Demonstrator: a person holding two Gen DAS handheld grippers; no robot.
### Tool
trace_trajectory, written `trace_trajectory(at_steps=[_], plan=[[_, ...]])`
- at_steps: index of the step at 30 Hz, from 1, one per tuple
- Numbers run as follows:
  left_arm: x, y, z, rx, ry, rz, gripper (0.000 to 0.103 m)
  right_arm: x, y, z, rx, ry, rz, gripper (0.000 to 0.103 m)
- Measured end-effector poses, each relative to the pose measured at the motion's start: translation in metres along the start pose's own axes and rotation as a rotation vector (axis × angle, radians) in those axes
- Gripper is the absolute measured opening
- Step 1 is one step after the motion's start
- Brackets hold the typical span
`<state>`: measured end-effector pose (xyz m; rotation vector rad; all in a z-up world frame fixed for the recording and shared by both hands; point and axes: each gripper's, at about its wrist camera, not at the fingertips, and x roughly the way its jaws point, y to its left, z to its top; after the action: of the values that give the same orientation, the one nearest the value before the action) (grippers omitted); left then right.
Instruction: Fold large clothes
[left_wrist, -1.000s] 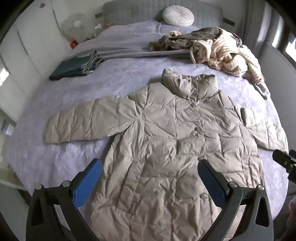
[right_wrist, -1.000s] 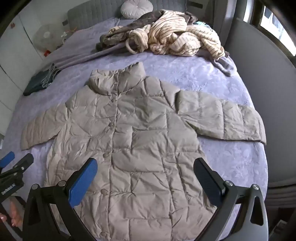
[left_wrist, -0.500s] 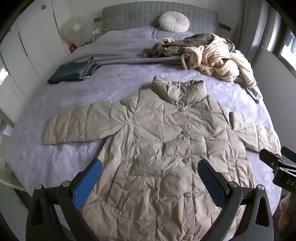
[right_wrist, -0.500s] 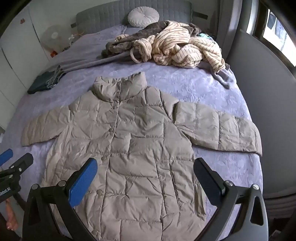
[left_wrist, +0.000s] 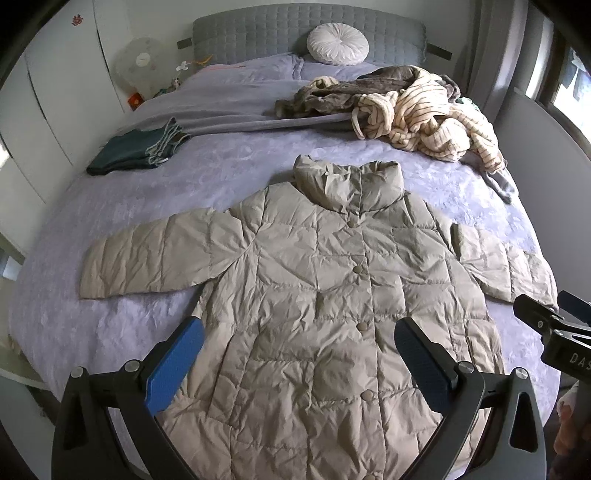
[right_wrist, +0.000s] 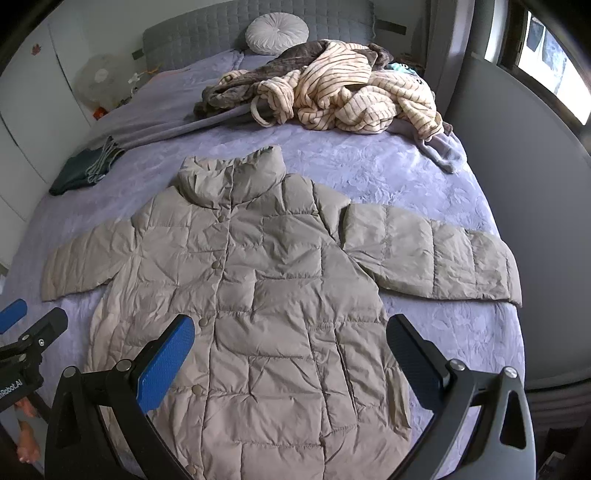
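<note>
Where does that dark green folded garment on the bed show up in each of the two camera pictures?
Left wrist view: the dark green folded garment lies upper left, beyond the coat's sleeve.
Right wrist view: far left edge, partly cropped by distortion.
Shared landmark: the round white cushion at the headboard.

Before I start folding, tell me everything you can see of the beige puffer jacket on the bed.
The puffer jacket is beige-grey, quilted in squares, and looks like thin crinkled shell fabric. It lies flat, front up, on the lavender bedspread, snapped shut down a central row of buttons, its stand-up collar toward the headboard. Both sleeves are spread sideways; the hem faces the camera. Neither open hand-held gripper appears to touch it.
</note>
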<state>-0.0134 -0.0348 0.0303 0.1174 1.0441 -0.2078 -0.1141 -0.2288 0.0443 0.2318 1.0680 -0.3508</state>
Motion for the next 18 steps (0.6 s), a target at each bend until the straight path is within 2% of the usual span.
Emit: trace_trajectory(at_steps=[18], plan=[[0.0008,-0.0022,0.0044,-0.001,-0.006,-0.002,0.103,0.0003,0.0005,0.0012,-0.005,-0.002,0.003,0.103]])
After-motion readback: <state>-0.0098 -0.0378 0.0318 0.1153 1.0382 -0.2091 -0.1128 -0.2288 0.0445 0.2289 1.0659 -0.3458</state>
